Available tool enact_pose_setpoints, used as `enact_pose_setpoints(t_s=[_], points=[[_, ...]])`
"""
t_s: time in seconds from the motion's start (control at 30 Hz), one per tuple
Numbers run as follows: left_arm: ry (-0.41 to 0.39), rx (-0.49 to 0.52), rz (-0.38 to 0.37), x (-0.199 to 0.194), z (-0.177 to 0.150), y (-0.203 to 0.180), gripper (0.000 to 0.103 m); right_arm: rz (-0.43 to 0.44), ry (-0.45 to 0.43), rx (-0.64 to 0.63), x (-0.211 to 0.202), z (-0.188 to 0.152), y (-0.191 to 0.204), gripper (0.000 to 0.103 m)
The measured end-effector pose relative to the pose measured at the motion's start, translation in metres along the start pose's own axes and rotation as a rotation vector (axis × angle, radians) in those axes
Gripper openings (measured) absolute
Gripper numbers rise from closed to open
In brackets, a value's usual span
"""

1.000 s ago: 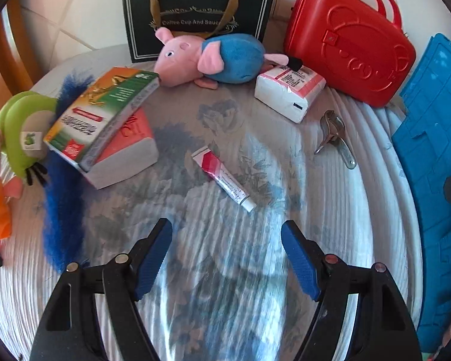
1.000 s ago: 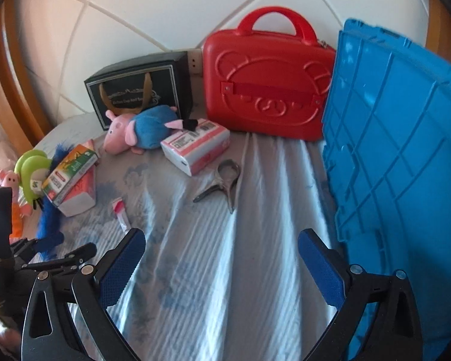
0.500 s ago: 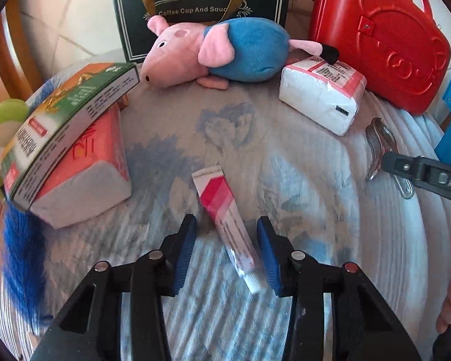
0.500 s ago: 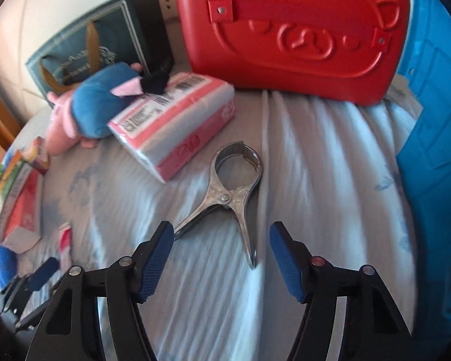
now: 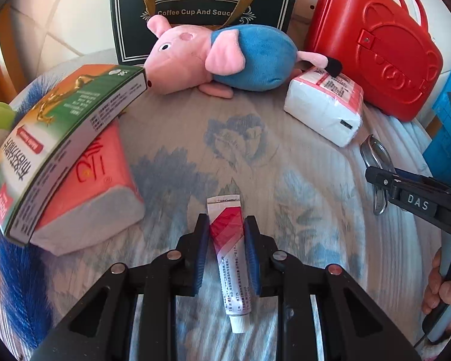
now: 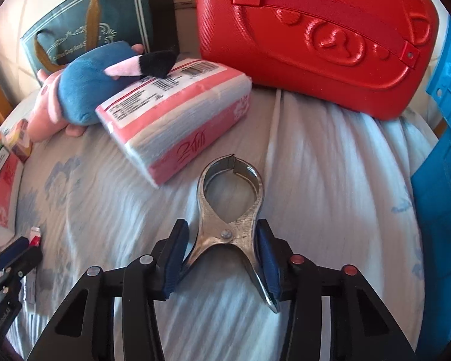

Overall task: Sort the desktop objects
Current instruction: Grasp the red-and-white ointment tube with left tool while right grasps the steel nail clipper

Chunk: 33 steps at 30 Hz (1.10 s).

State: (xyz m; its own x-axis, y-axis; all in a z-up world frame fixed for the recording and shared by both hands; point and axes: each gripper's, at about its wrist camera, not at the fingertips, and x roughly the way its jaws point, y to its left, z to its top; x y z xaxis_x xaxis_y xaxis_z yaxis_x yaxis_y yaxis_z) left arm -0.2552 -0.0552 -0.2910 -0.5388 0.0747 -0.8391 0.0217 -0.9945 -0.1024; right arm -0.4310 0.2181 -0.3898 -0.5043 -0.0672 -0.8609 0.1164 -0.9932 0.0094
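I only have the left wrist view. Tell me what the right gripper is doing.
Observer: The right gripper has just closed its fingers on the metal clamp, at the pivot.
Operator: Report what lies behind that clamp.
Observer: The red case; its strap side faces the right camera.
Operator: Check the tissue pack.
Observer: The tissue pack lies left of the clamp's ring end, with red script along its near edge.

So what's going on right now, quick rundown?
Left hand-held gripper just closed on the ointment tube. Right hand-held gripper just closed on the metal clamp. Both on the tablecloth, nothing blocking.
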Motion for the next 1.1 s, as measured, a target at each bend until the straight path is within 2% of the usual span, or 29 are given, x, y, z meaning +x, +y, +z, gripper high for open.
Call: enact_pose_setpoints(t_s=[0.17, 0.4, 0.47, 0.7, 0.8, 0.9, 1.1], points=[[-0.003, 0.026, 0.009, -0.009, -0.004, -0.010, 0.023, 0.038, 0.002, 0.009, -0.016, -0.014, 0.002, 0.037], [-0.054, 0.037, -0.003, -0.025, 0.007, -0.017, 0.023, 0.083, -0.006, -0.020, -0.039, -0.025, 0.012, 0.037], [-0.062, 0.046, -0.008, -0.024, 0.013, -0.018, 0.008, 0.086, -0.023, -0.025, -0.046, -0.028, 0.016, 0.037], [-0.079, 0.051, -0.015, -0.050, 0.017, -0.022, 0.008, 0.090, -0.097, -0.058, -0.095, -0.021, 0.021, 0.037], [-0.027, 0.006, -0.056, -0.056, 0.014, -0.010, 0.008, 0.098, -0.105, -0.061, -0.111, -0.025, 0.021, 0.037], [0.045, -0.015, -0.044, -0.050, 0.008, 0.000, 0.009, 0.112, -0.090, -0.051, -0.115, -0.034, 0.020, 0.037], [0.090, 0.006, -0.067, -0.029, 0.005, -0.011, 0.009, 0.145, -0.026, -0.035, -0.092, -0.043, 0.023, 0.037]])
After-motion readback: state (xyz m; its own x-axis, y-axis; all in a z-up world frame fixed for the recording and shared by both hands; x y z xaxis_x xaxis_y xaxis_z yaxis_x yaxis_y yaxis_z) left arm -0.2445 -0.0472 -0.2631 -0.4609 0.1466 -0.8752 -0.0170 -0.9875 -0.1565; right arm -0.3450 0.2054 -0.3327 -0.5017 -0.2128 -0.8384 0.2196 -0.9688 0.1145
